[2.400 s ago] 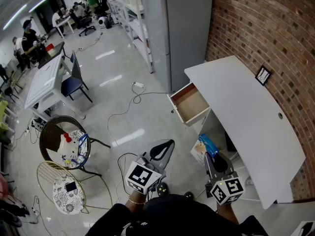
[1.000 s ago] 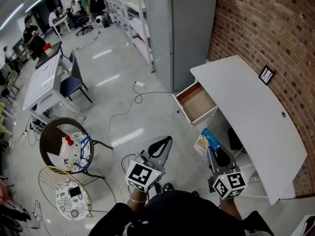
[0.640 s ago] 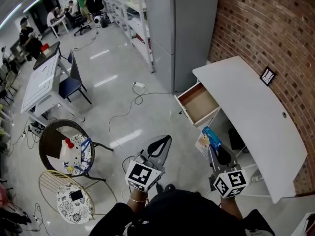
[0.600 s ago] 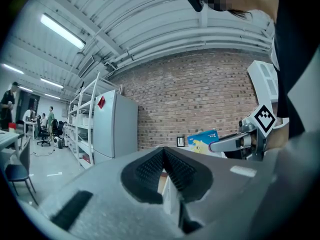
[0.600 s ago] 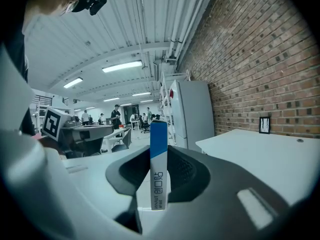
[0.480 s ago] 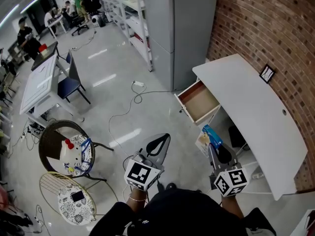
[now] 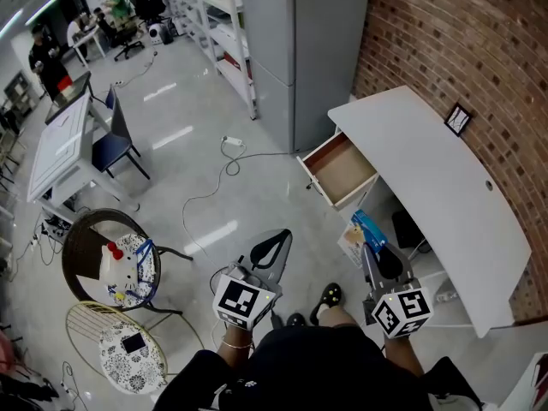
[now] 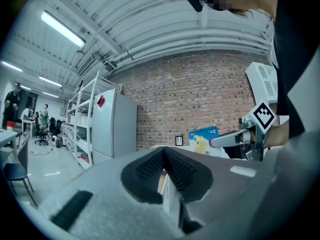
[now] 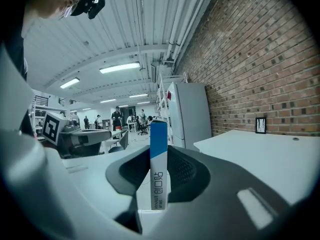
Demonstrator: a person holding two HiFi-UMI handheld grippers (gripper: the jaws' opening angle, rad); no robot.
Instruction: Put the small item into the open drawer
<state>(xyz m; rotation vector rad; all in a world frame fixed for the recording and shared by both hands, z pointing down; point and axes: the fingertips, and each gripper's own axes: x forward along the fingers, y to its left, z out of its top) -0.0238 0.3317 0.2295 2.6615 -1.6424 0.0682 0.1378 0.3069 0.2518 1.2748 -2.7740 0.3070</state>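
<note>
A small blue-and-white box (image 7: 367, 228) stands upright between the jaws of my right gripper (image 7: 375, 252), which is shut on it. In the right gripper view the box (image 9: 158, 164) fills the gap of the right gripper (image 9: 159, 183), pads pressed on both its faces. The open drawer (image 7: 342, 170), bare wood inside, juts from the white desk (image 7: 428, 195) ahead of the box. My left gripper (image 7: 271, 251) hangs over the floor to the left. The left gripper (image 8: 164, 160) has its jaws shut together on nothing.
A small picture frame (image 7: 458, 120) stands on the desk by the brick wall (image 7: 479, 41). A grey cabinet (image 7: 317, 50) stands behind the drawer. A cable (image 7: 224, 165) lies on the floor. A round chair (image 7: 107, 259) and wire table (image 7: 116, 336) are at left. My shoe (image 7: 328, 295) shows below.
The view has shifted as the person steps toward the desk, and a shoe now shows. Both grippers keep their poses, the right one still holding the box.
</note>
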